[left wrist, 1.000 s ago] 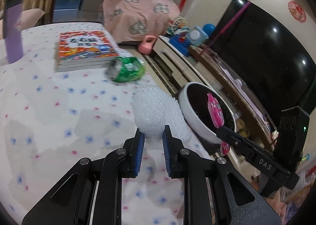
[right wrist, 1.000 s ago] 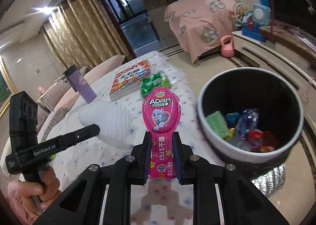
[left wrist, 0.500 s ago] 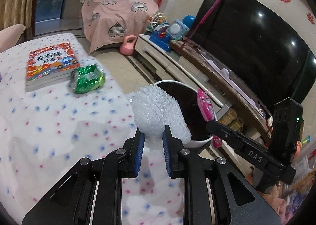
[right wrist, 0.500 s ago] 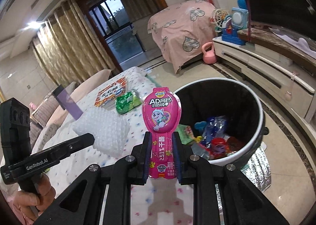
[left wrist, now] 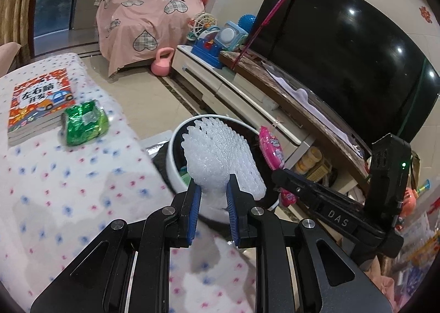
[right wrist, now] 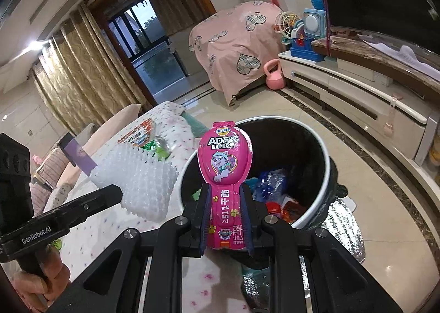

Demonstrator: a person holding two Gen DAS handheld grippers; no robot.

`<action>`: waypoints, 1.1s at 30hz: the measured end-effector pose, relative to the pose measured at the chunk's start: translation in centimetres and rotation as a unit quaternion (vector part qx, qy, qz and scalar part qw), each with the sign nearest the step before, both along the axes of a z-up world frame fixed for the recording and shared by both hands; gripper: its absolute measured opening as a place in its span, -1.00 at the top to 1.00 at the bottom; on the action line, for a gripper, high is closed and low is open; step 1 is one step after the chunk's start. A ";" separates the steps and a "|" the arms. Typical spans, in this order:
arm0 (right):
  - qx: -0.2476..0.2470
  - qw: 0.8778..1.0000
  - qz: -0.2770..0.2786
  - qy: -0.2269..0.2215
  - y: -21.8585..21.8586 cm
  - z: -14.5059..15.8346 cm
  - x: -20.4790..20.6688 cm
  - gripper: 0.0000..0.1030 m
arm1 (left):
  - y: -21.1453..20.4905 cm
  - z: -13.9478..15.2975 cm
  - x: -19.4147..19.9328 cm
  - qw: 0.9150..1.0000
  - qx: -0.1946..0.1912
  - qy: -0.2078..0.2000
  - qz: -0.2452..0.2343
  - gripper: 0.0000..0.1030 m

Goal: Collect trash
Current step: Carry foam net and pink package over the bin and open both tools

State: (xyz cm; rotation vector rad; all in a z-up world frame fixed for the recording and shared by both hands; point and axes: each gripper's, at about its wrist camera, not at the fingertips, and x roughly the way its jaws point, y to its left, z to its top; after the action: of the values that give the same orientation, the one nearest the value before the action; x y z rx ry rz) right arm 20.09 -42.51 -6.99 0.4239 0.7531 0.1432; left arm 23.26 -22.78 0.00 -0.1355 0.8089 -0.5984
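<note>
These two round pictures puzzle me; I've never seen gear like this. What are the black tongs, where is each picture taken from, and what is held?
There is no robot here: a person holds a two-fingered gripper in each hand, with a wide-angle camera on each looking along its fingers. One picture comes from the left gripper, shut on a white foam net. The other comes from the right gripper, shut on a pink snack packet. Both are near a white-rimmed bin with rubbish inside. On the dotted tablecloth lie a book and a crumpled green wrapper.

One bin (right wrist: pixel 324 164), two held wrappers (right wrist: pixel 224 159).
</note>
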 end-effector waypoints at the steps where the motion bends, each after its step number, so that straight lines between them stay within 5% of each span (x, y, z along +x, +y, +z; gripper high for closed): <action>1: -0.002 1.000 -0.001 0.001 -0.2 0.0 0.2 0.60 | -0.3 0.1 0.1 1.000 0.001 -0.001 -0.001 0.67; 26: -0.026 0.999 -0.003 0.028 -2.4 -1.0 2.6 0.60 | -5.1 -2.7 3.5 0.998 0.048 0.022 -0.021 0.61; 33: -0.032 0.999 -0.002 0.032 -2.5 -1.2 3.2 0.53 | -5.5 -3.0 3.6 0.998 0.052 0.027 -0.021 0.32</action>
State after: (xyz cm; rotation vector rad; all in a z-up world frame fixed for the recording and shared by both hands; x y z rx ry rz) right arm 23.31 -45.03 -8.18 0.3701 0.8184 0.1026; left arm 26.90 -28.23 -2.97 -0.0390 0.8949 -0.5928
